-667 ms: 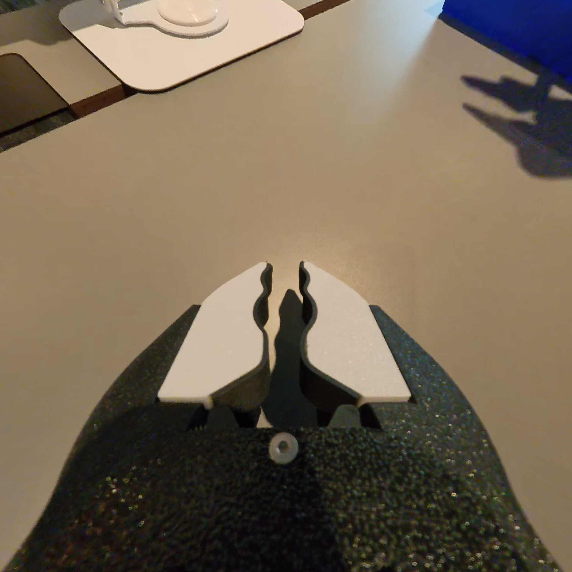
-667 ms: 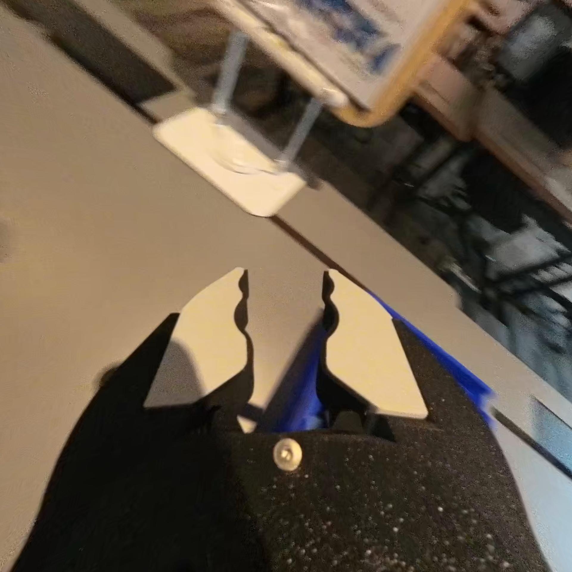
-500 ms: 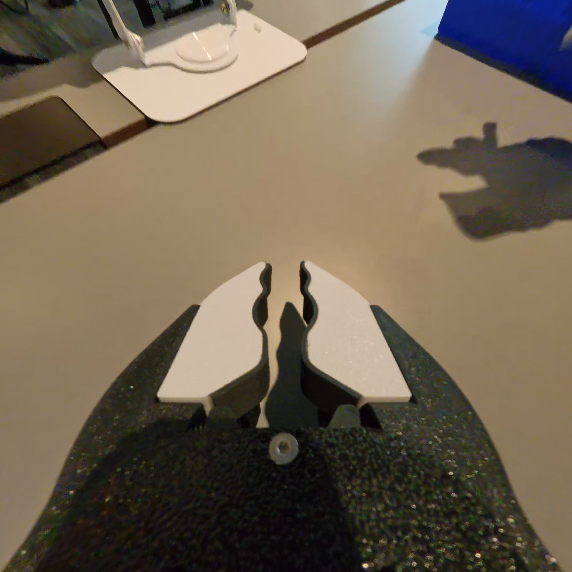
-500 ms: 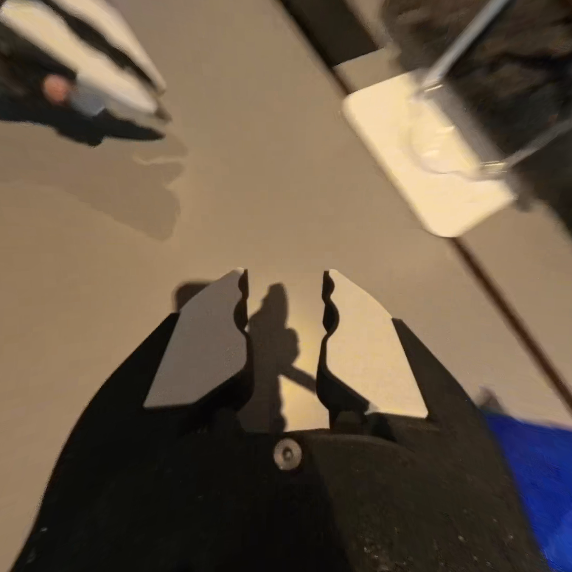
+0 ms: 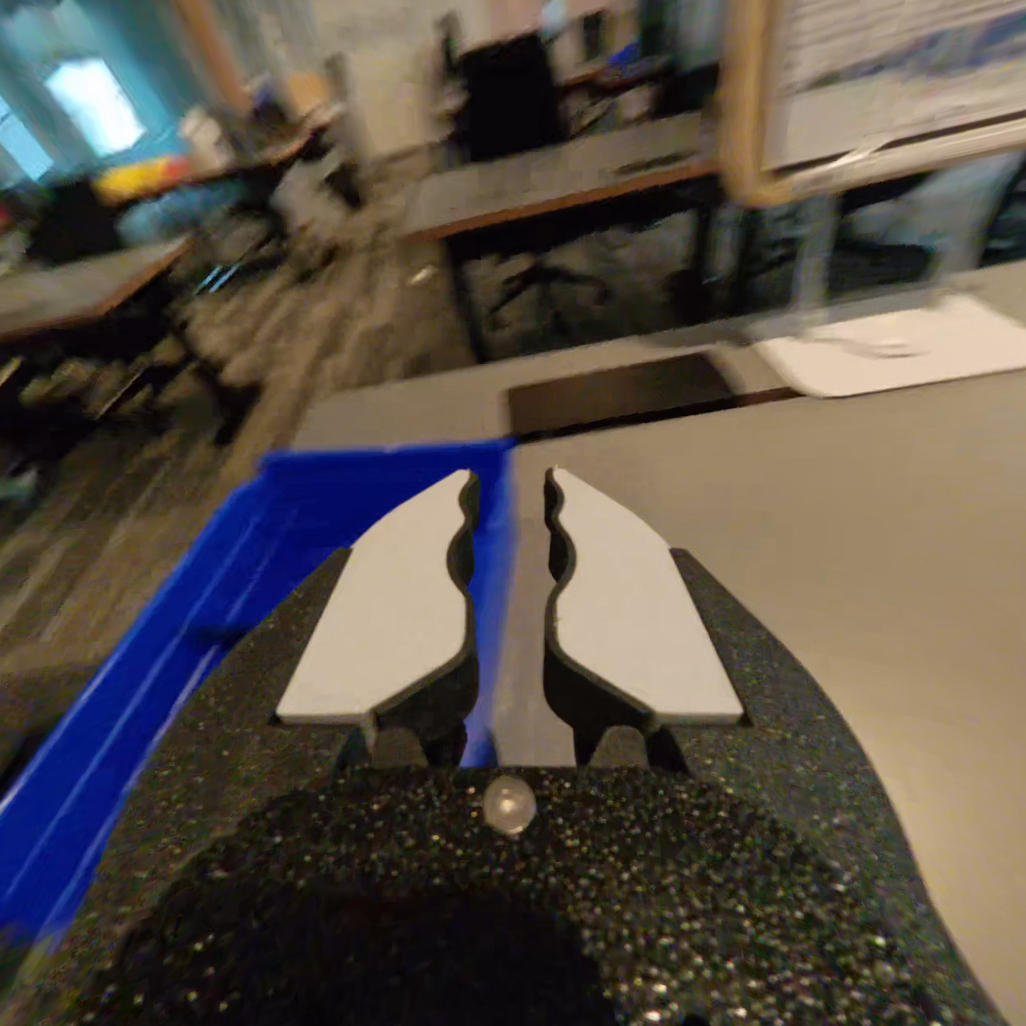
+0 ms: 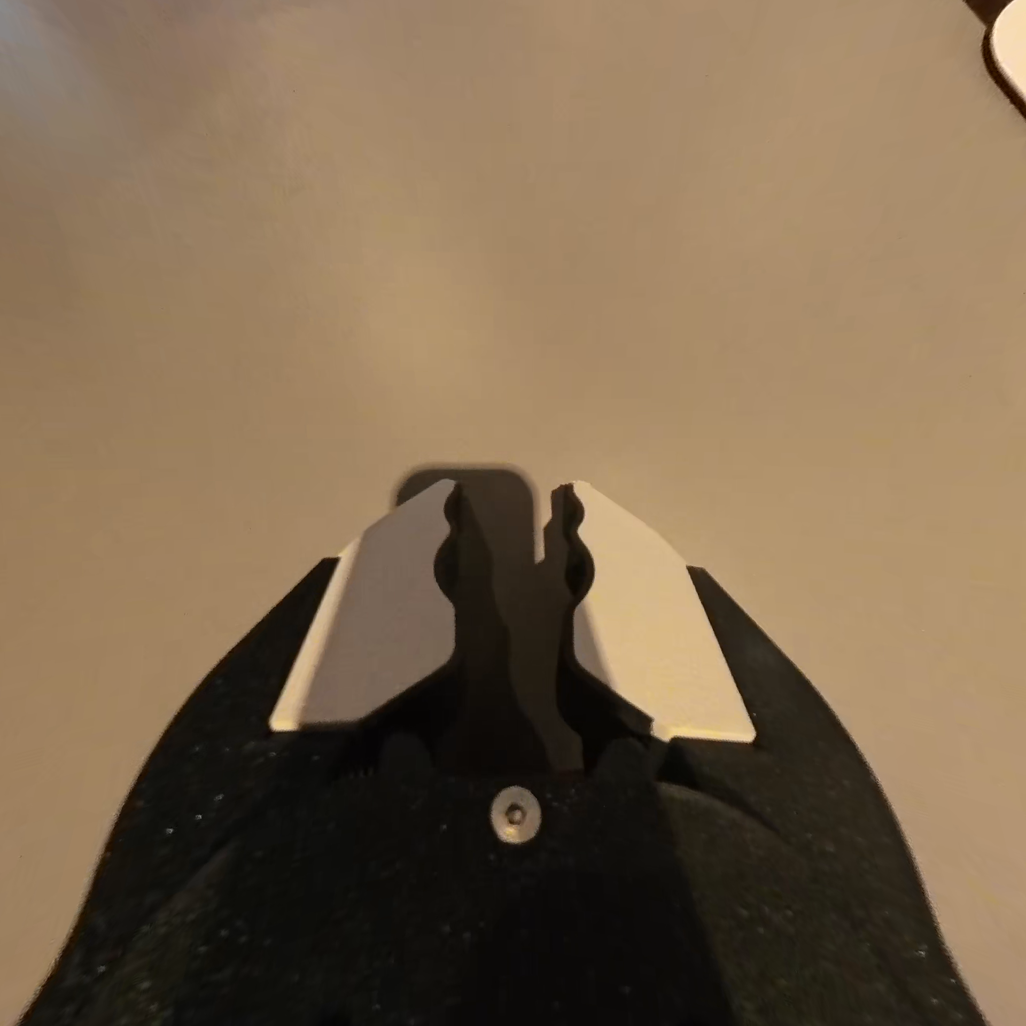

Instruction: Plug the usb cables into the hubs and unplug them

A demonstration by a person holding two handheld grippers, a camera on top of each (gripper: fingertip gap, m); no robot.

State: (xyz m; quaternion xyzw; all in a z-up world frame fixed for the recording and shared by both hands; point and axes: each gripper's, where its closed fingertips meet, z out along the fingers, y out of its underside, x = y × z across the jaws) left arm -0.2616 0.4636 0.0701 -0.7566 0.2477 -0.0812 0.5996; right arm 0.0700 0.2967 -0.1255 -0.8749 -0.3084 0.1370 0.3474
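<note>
The left gripper (image 5: 511,477) is held with its jaws apart and empty, above the table's (image 5: 805,555) edge; the right gripper (image 6: 508,488) is also parted and empty, low over bare tabletop. No usb cable or hub shows in either view, so I judge that plugging has not begun. A blue bin (image 5: 233,555) lies just beside the left fingers; farther off is a white base plate (image 5: 899,350); the surface between gives free room.

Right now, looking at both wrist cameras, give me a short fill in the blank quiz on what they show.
1. The bin beside the left gripper is ____.
2. Both grippers hold ____.
3. The right gripper points down at the bare ____.
4. No cable or ____ is in view.

Missing words: blue; nothing; table; hub
</note>
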